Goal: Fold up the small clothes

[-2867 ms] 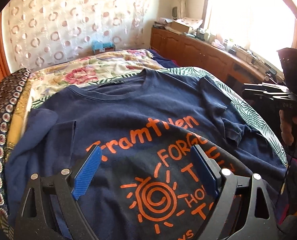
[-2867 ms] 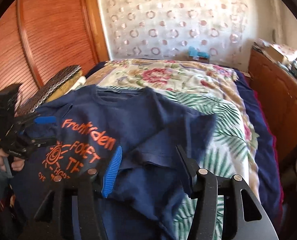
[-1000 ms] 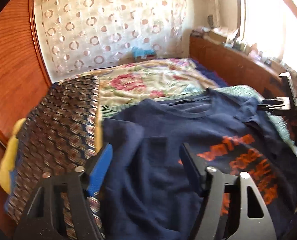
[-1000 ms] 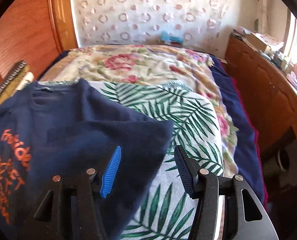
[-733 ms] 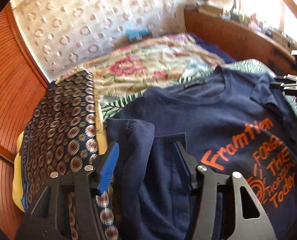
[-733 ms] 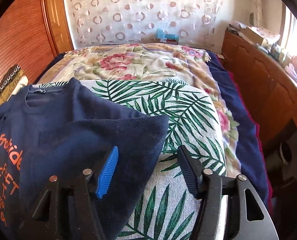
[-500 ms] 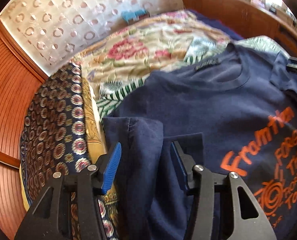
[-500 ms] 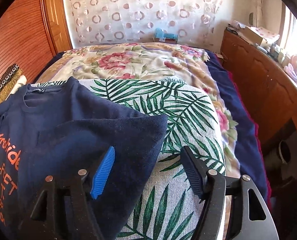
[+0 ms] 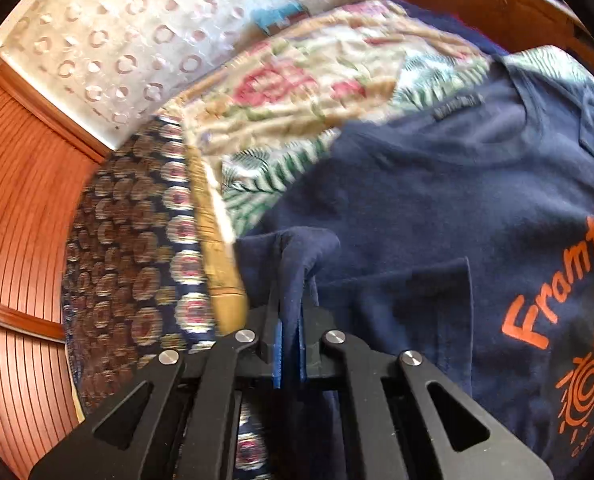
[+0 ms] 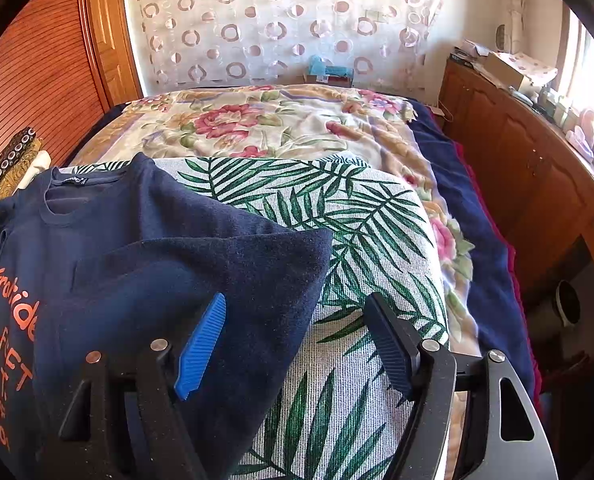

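A navy T-shirt [image 9: 417, 200] with orange print lies face up on the bed. My left gripper [image 9: 291, 300] is shut on a raised fold of the shirt's left sleeve [image 9: 297, 248], with the cloth pinched between the blue pads. In the right wrist view the same T-shirt [image 10: 117, 260] fills the left side. My right gripper [image 10: 295, 304] hovers over the hem of its right sleeve [image 10: 237, 264]. Its jaws are opening: the sleeve's edge lies between them and neither pad presses on it.
A palm-leaf cloth [image 10: 357, 240] lies under the shirt, over a floral blanket [image 10: 257, 124]. A dark circle-patterned cushion [image 9: 137, 260] lies left of the shirt beside a ribbed wooden wall [image 9: 17, 240]. A wooden cabinet [image 10: 537, 184] runs along the bed's right side.
My left gripper swung left and down to the shirt's left sleeve and closed on a fold of it. My right gripper stayed over the right sleeve and its jaws widened.
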`<state>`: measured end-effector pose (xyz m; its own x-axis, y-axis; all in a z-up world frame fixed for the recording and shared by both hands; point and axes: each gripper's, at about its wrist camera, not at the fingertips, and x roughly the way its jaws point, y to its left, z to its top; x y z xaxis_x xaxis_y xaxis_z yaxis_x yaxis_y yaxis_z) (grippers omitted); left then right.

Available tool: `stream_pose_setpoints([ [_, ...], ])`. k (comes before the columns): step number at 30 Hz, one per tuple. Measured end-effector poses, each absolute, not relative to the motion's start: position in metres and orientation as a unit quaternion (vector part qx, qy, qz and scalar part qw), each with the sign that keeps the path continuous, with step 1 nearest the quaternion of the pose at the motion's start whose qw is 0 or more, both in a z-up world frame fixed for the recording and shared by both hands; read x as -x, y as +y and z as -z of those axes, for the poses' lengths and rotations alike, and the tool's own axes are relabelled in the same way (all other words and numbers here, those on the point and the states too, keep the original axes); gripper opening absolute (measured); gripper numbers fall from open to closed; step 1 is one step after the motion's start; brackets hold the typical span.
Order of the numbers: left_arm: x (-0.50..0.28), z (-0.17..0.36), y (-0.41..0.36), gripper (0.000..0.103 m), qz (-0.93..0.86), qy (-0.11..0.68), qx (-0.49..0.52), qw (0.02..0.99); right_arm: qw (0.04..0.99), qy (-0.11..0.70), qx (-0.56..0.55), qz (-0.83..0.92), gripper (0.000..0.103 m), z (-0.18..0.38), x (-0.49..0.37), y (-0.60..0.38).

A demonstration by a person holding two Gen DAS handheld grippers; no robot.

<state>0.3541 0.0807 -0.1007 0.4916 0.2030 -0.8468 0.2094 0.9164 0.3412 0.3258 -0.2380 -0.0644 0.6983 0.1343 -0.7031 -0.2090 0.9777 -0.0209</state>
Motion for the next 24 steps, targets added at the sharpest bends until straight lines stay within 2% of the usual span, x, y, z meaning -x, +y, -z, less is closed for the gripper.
stream_pose_setpoints([
  [13, -0.307, 0.028, 0.113, 0.004, 0.010, 0.403, -0.105, 0.909, 0.919, 0.377, 0.051, -0.100, 0.073, 0.065, -0.326, -0.242],
  [16, -0.305, 0.026, 0.109, 0.004, 0.018, 0.395, -0.102, 0.913, 0.914, 0.382, 0.060, -0.123, 0.049, 0.061, -0.325, -0.238],
  [18, -0.301, 0.024, 0.106, 0.004, 0.025, 0.388, -0.097, 0.916, 0.910, 0.387, 0.063, -0.135, 0.014, 0.059, -0.324, -0.235],
  [19, -0.298, 0.022, 0.103, 0.004, 0.030, 0.385, -0.094, 0.917, 0.906, 0.392, 0.057, -0.149, 0.008, 0.059, -0.324, -0.235],
  [24, -0.275, 0.013, 0.091, 0.004, 0.051, 0.368, -0.079, 0.925, 0.917, 0.364, 0.027, -0.160, 0.007, 0.047, -0.310, -0.248],
])
